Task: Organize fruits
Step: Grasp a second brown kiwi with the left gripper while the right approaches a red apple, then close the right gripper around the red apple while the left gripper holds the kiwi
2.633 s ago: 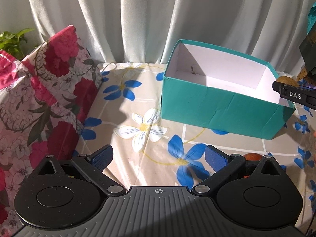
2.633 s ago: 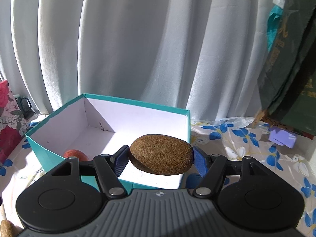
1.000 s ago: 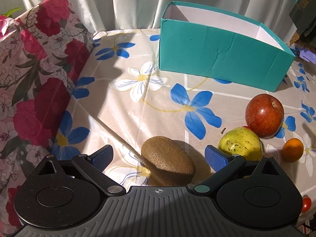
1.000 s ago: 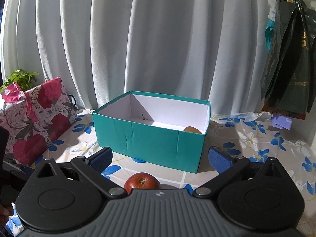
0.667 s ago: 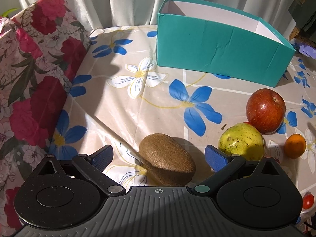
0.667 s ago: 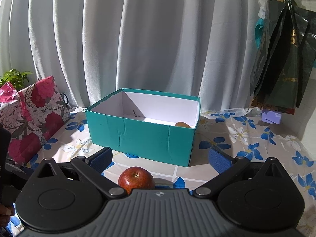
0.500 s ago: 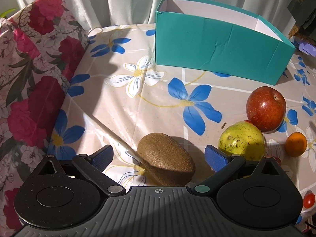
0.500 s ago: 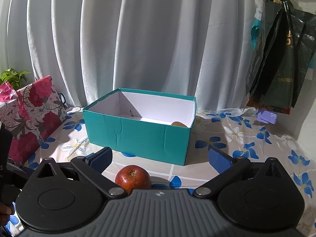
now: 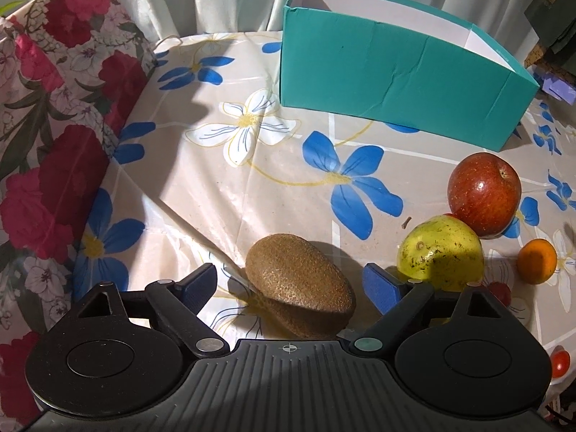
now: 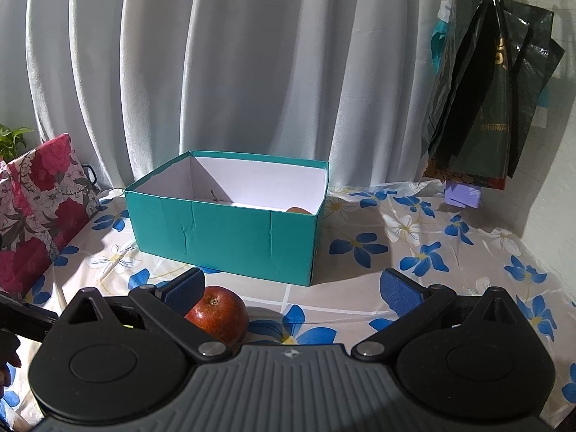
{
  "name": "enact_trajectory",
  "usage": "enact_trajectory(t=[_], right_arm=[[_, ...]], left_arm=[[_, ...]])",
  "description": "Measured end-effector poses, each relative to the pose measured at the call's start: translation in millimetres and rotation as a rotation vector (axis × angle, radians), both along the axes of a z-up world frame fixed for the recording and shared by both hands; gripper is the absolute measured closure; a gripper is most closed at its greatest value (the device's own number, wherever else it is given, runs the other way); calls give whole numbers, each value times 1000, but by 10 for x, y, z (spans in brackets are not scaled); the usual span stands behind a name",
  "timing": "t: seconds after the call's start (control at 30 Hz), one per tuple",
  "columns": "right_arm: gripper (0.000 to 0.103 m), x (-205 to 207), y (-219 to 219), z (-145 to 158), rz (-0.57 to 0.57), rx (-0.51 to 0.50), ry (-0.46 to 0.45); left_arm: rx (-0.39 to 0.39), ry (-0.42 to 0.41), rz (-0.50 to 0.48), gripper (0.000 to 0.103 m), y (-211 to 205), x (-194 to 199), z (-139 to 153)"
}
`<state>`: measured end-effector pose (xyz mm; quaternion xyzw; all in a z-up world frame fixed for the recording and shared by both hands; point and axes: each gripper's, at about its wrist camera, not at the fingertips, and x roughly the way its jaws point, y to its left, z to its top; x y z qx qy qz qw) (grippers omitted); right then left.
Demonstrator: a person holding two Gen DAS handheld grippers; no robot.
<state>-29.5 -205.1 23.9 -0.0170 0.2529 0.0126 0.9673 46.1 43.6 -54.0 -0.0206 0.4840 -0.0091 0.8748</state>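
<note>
A brown kiwi (image 9: pixel 300 282) lies on the flowered tablecloth between the blue pads of my left gripper (image 9: pixel 291 282). Its jaws are closing around the kiwi, with a gap still on both sides. To the right sit a yellow-green fruit (image 9: pixel 441 252), a red apple (image 9: pixel 484 194) and a small orange (image 9: pixel 537 261). The teal box (image 9: pixel 392 68) stands behind them. My right gripper (image 10: pixel 291 288) hangs open above the cloth, with the red apple (image 10: pixel 219 311) just inside its left pad. The teal box (image 10: pixel 226 230) shows a brown fruit (image 10: pixel 298 210) in its right corner.
A flowered cushion (image 9: pixel 54 115) lines the table's left side. A small red tomato (image 9: pixel 559 365) lies at the right edge. Dark bags (image 10: pixel 482 108) hang at the back right above a lilac block (image 10: pixel 462 194). White curtains close off the back.
My left gripper's jaws have drawn in a little around the kiwi. The right gripper has backed away from the teal box and tilted slightly.
</note>
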Motion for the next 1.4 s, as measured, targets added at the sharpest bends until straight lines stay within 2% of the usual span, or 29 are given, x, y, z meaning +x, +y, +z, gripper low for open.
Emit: enact_trajectory(t=[0.17,0.37,0.67,0.8,0.83,1.0,1.17,1.4], right_arm=[[0,31,-38,-56,-3,41,25],[0,56,-55,-104,-2,52,37],[0,122,-26,-147,9,56,55],[0,139,2,-161,17,52,63],[0,143,11,-164,18,52,63],[0,168,55,-169,29,46,67],[0,219,125,-194,45,37,79],[0,421,265,-389,65,29,164]], left_arm=[[17,15,-1,11,-23,21,-30],[28,45,-1,16,-59,71,-85],[52,44,4,20,-91,147,-90],[50,38,-5,31,-97,152,-66],[43,34,-12,36,-101,151,-59],[31,31,-24,38,-88,134,-38],[26,-20,-28,38,-60,49,157],[5,-64,-30,38,-48,-20,314]])
